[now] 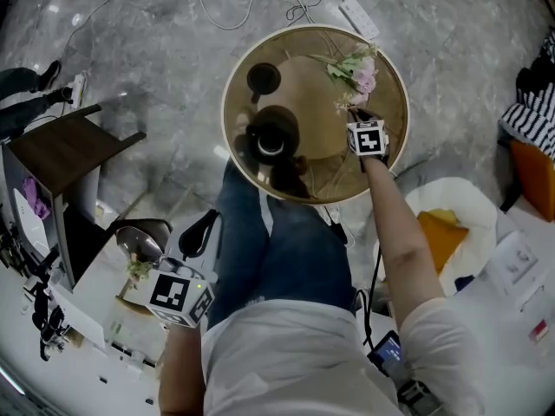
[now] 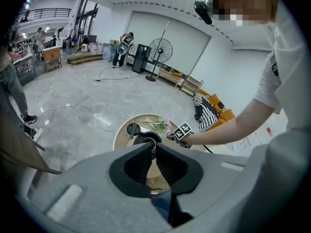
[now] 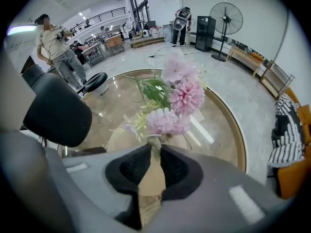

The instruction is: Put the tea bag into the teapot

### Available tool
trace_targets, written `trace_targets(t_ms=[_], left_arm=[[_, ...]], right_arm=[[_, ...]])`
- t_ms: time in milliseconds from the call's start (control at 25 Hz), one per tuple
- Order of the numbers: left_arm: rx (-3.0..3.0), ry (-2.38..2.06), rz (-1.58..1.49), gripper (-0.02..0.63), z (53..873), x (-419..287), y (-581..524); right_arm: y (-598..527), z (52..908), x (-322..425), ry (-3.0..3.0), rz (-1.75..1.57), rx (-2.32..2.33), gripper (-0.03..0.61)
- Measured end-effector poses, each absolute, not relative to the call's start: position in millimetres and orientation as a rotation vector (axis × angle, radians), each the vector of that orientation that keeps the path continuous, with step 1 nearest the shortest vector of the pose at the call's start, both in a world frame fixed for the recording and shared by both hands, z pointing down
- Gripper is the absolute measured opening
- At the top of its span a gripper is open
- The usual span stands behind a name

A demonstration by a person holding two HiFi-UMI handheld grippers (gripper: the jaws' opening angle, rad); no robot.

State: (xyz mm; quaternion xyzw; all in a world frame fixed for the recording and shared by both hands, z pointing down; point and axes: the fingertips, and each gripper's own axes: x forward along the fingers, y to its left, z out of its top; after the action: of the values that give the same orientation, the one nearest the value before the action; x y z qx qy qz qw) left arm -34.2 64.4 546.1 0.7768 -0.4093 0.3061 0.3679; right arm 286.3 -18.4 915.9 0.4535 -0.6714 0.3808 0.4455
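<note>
A black teapot [image 1: 270, 141] stands open at the near left of a round glass table [image 1: 230, 137]. Its lid [image 1: 263, 78] lies farther back. My right gripper [image 1: 360, 115] reaches over the table's right side, just short of a spray of pink flowers [image 1: 355, 69]. In the right gripper view its jaws [image 3: 155, 147] stand apart at the foot of the flowers [image 3: 177, 98], with a thin pale stem-like thing at the tips. I cannot make out a tea bag. The teapot [image 3: 56, 113] bulks at the left. My left gripper [image 1: 195, 241] is held back by the knee, empty, aimed at the teapot [image 2: 148, 139].
The person's legs in jeans [image 1: 277, 250] reach under the table's near edge. A power strip [image 1: 357, 17] and cables lie on the floor behind. A dark side table [image 1: 61, 150] stands at the left, and an orange cushion [image 1: 442, 232] at the right. People and a fan [image 3: 226, 18] are far off.
</note>
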Motion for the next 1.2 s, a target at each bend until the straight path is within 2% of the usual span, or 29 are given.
trace_targets(t_ms=[240, 760, 1200], left_arm=[[2.002, -1.055, 0.780, 0.011, 547.6, -27.9, 66.5], [2.103, -1.055, 0.730, 0.011, 525.5, -23.3, 62.3], [2.156, -1.043, 0.678, 0.011, 505.4, -62.2, 75.7]], right_arm=[[-17.8, 907.4, 289.8, -1.679, 0.929, 1.134, 0.009], [-7.8, 838.8, 271.4, -1.773, 0.927, 1.130, 0.005], [10.7, 753.6, 195.6, -1.894, 0.893, 1.080, 0.005]])
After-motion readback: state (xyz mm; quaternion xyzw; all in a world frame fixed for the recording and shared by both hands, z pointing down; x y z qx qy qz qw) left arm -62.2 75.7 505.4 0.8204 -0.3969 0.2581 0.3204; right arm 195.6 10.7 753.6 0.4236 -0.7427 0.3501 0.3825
